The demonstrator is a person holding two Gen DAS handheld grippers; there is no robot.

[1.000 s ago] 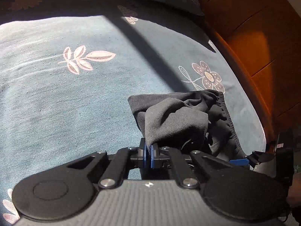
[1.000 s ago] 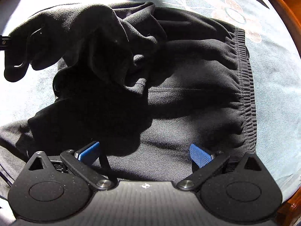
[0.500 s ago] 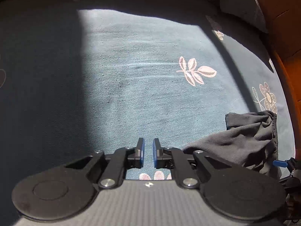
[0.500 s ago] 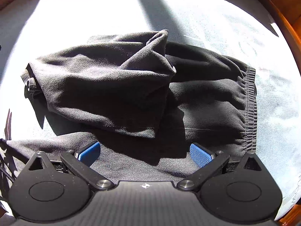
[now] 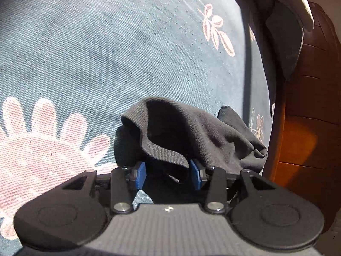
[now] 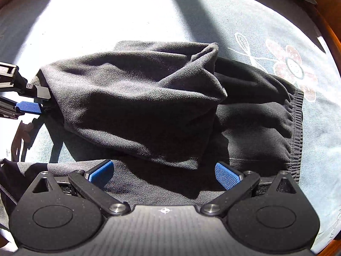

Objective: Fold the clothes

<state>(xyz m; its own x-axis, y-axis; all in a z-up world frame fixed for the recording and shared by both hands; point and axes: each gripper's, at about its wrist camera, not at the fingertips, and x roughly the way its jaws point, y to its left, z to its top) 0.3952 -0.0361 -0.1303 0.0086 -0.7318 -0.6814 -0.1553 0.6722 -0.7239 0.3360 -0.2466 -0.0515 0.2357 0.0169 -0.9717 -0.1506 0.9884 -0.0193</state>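
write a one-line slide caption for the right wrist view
Open right gripper hovers over dark folded trousers on a floral bedsheet.

no legible text, perhaps too blurred

Left gripper (image 5: 168,176) pointed down at black garment (image 5: 191,136) on blue floral bedspread (image 5: 85,53). Jaws had just been opening; ribbed hem (image 5: 162,152) of garment draped between blue pads (image 5: 141,175), pads not pressing it (right pad partly covered by cloth). Large pink flower print (image 5: 32,147) lay left of garment, pink leaf sprig (image 5: 217,32) farther up. Wooden bed frame (image 5: 302,132) ran along right edge. Sunlight fell across fabric.
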